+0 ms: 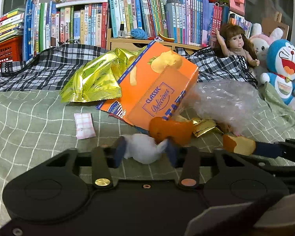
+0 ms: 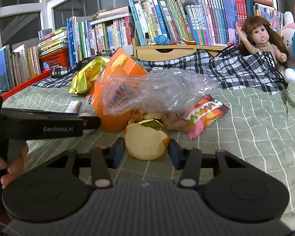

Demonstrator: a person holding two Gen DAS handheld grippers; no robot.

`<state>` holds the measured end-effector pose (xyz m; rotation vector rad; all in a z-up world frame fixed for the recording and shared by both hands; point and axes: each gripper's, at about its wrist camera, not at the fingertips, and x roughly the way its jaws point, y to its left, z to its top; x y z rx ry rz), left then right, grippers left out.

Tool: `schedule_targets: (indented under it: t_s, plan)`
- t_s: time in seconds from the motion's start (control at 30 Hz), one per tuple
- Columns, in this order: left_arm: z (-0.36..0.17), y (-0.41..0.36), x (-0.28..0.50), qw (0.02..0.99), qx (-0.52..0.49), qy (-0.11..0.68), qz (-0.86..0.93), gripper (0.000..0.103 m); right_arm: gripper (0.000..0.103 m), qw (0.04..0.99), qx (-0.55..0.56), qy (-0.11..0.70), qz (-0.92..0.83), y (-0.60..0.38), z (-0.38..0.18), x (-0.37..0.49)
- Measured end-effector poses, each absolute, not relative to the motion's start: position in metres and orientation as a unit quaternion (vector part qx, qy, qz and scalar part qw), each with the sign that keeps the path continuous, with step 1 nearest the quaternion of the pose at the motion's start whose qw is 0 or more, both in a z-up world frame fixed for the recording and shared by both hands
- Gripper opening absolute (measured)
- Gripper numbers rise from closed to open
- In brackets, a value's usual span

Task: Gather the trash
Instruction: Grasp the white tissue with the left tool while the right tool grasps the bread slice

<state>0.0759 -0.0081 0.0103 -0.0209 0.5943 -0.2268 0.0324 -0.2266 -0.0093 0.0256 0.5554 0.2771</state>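
While hidden leftward, macaron packet (image 2: 204, 116) shows rightward

Green white-checked bedspread (image 1: 29, 122), orange box (image 1: 157, 90), gold bag (image 1: 94, 80), black-and-white plaid blanket (image 2: 236, 68).

2 low wrist views, seemingly overlapping.

Glossy gold foil bag (image 1: 92, 78), matt cardboard box (image 1: 157, 86), crinkled clear plastic (image 2: 151, 92)
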Motion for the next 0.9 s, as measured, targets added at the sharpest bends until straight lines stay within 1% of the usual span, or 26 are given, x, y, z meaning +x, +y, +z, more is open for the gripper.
schedule_targets:
  t_s: [0.3,0.9]
  plan:
    - [0.023,-0.008,0.04,0.954,0.003,0.278,-0.114,0.028,0.051,0.952,0.012,0.269,0.146,-0.228,-0.004,0.01]
    - [0.046,0.01,-0.079,0.951,-0.028,0.27,-0.146,0.028,0.051,0.945,0.008,0.274,0.178,-0.226,0.003,-0.077]
